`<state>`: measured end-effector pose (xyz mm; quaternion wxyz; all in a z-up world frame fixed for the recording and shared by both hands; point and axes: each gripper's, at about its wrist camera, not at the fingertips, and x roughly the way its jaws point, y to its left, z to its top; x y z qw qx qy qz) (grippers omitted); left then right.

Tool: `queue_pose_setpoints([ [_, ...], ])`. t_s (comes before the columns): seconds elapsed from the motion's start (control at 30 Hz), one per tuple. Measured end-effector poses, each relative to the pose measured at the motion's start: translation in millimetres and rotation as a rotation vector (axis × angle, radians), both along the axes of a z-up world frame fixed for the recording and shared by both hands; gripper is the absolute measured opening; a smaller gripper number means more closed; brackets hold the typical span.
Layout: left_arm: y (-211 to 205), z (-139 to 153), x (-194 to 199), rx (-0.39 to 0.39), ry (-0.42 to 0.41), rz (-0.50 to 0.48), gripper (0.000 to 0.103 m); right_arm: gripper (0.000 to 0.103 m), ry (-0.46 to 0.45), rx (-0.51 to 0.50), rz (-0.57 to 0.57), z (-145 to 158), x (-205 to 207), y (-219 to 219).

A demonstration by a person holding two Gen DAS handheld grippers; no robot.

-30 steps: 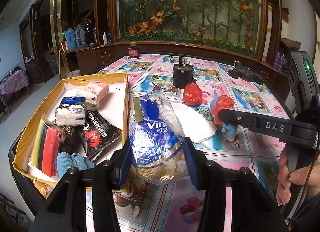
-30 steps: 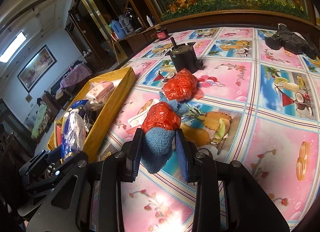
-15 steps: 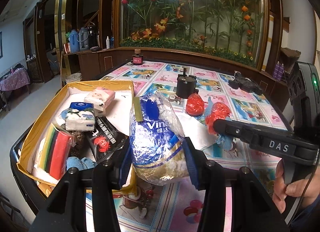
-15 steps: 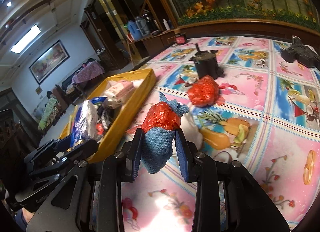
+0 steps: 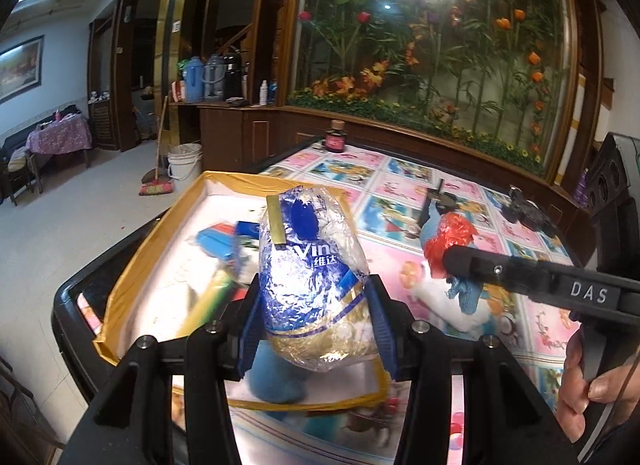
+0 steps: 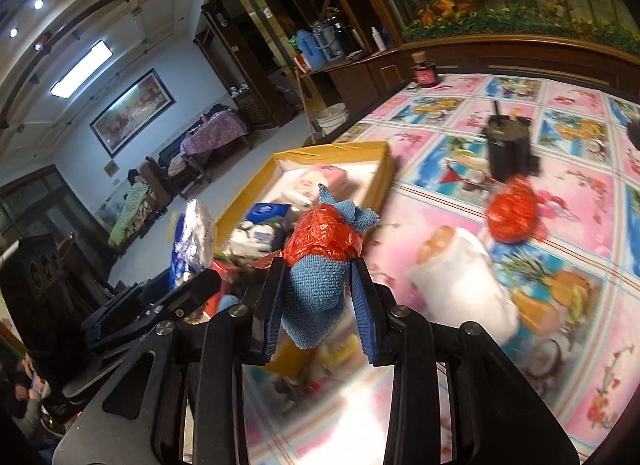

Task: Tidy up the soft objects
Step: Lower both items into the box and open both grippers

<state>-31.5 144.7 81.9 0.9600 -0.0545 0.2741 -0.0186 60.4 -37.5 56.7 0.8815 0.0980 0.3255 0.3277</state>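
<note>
My left gripper (image 5: 316, 321) is shut on a blue and gold tissue pack (image 5: 312, 281) in clear wrap, held above the near end of the yellow-rimmed box (image 5: 132, 277). My right gripper (image 6: 318, 305) is shut on a blue knitted cloth bundle (image 6: 320, 289) wrapped in red plastic. That bundle (image 5: 448, 241) and the right gripper's arm show at the right of the left wrist view. The tissue pack (image 6: 192, 241) and the box (image 6: 380, 177) appear left of centre in the right wrist view. A second red plastic bundle (image 6: 512, 213) and a white soft roll (image 6: 464, 285) lie on the table.
The box holds tissue packs (image 6: 320, 181), a blue cloth (image 5: 276, 381) and other blurred soft items. On the patterned tablecloth stand a black cylinder device (image 6: 508, 145) and a dark jar (image 6: 426, 73). A black object (image 5: 528, 213) lies at the far right. A hand (image 5: 592, 385) grips the right tool.
Both grippers have risen and swung left toward the box, each still holding its item. The tissue pack now hangs over the box's near end. The red-wrapped bundle has left the table.
</note>
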Motion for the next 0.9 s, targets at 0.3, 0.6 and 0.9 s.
queue_pose_setpoints([
  [0.3, 51.5, -11.8, 15.5, -0.022, 0.03, 0.096, 0.049, 0.032, 0.059, -0.05, 0.064, -3.6, 31.1, 70.4],
  [0.6, 74.0, -23.9, 33.8, -0.017, 0.073, 0.114, 0.049, 0.032, 0.117, -0.127, 0.064, -17.6, 58.5, 116.4],
  [0.9, 74.6, -26.2, 57.4, 0.022, 0.123, 0.051, 0.049, 0.032, 0.132, -0.196, 0.031, -22.6, 89.7, 147.8],
])
